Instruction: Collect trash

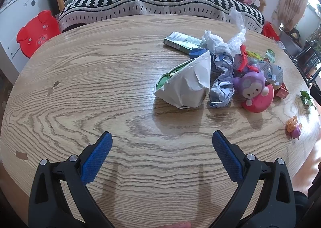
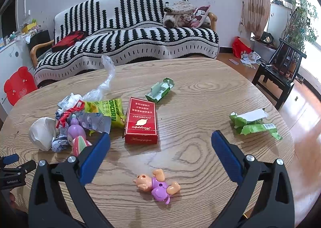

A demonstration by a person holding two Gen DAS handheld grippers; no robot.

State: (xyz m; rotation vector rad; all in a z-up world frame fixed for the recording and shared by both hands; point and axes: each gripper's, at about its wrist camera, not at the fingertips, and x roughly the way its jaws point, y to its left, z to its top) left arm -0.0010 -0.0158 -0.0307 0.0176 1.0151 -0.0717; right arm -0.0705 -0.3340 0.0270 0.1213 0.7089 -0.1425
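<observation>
I have both tools over the wooden table (image 1: 80,87), and neither holds anything. My left gripper (image 1: 162,139) stands with its jaws spread wide. Ahead of it and slightly to its right lies the crumpled white paper (image 1: 186,85), touching a wad of blue-and-white paper (image 1: 221,85) on its far side.

My right gripper (image 2: 160,140) is spread just as wide. A red box (image 2: 141,121) sits straight ahead between its fingers, a torn green wrapper (image 2: 254,125) off to its right, and a small toy figure (image 2: 156,184) lies close beneath it.

I judge the paper light and soft; it should crush easily, so I'd pinch a raised fold. The box looks stiffer: take it across its narrow sides.
</observation>
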